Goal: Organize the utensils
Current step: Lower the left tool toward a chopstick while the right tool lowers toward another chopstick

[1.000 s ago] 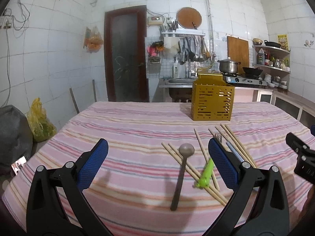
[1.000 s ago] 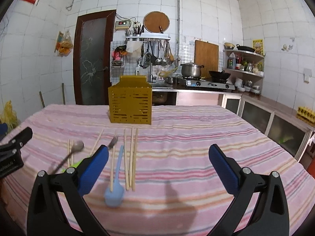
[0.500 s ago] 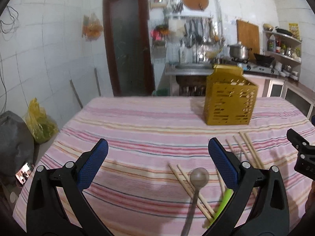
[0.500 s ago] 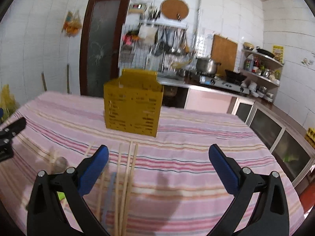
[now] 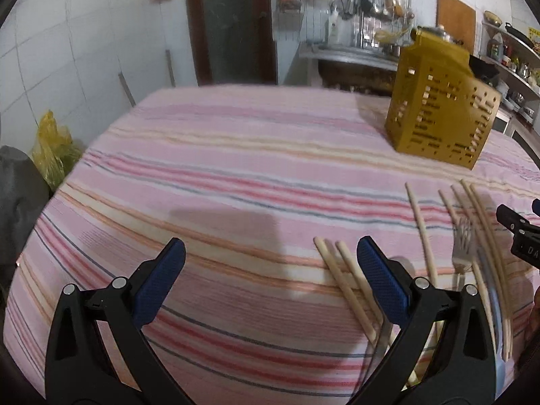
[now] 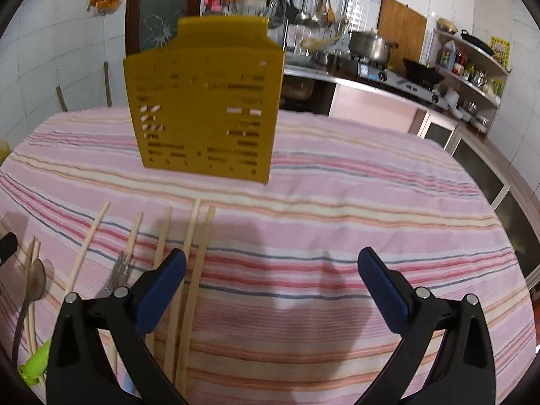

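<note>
Left gripper [image 5: 270, 276] found spread wide, blue pads empty, hovering above the striped tablecloth [image 5: 236, 155]; nothing pinched. Right gripper [image 6: 271, 288] likewise spread wide and empty, held over the same cloth.

Yellow perforated utensil holder [image 6: 206, 101] noted upright at the far side of the table, directly ahead in the right wrist view and toward the far right in the left wrist view [image 5: 438, 101]. Contents could not be determined.

Utensils observed lying loose on the cloth, all nearer than the holder and apart from it:
- Pair of chopsticks [image 5: 341, 283] side by side, just beside the left gripper's right finger and passing under it.
- Single chopstick [image 5: 422, 233] further right, then a metal fork [image 5: 462, 246], tines pointing toward the holder.
- Further chopsticks [image 5: 486, 236] beside the fork, running toward the lower right edge.
- In the right wrist view, two chopsticks [image 6: 199, 246] close together, passing just beside the right gripper's left finger; others fanned out to their left.
- Metal spoon [image 6: 35, 283] at the left edge of the right wrist view, bowl toward the holder, lying against thin chopsticks.
- Green-handled item [image 6: 35, 362] near the spoon's handle; type not identifiable.

Tip of the other tool visible at the edge of each view.
</note>
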Tool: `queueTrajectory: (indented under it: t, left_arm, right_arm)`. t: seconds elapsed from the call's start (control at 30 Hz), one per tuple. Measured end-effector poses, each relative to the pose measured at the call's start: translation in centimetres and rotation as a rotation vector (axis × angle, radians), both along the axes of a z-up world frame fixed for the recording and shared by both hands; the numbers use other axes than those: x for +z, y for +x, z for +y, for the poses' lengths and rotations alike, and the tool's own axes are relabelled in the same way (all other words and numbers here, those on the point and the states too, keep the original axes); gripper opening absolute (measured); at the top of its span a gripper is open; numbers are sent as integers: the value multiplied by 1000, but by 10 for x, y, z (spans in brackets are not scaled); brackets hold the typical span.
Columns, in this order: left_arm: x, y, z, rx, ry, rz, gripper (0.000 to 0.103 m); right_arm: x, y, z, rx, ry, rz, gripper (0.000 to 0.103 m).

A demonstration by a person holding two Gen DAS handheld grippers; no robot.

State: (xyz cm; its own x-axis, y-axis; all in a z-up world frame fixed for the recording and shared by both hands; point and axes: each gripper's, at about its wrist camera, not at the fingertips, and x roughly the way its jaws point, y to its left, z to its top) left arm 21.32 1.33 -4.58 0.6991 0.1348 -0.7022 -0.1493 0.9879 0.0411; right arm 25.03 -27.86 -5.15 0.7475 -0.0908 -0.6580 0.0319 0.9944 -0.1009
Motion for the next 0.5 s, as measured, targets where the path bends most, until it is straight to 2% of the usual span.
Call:
queueTrajectory:
  t: [0.1, 0.3, 0.5]
  left_arm:
    - [-9, 8, 1, -8, -5, 48, 98]
    - [-15, 9, 8, 14, -41, 75, 98]
    - [-21, 13, 5, 7, -25, 110, 98]
  right_arm:
    - [-3, 2, 0, 0, 4, 22, 99]
    - [-6, 4, 1, -3, -6, 43, 99]
    - [-7, 5, 5, -1, -17, 51, 99]
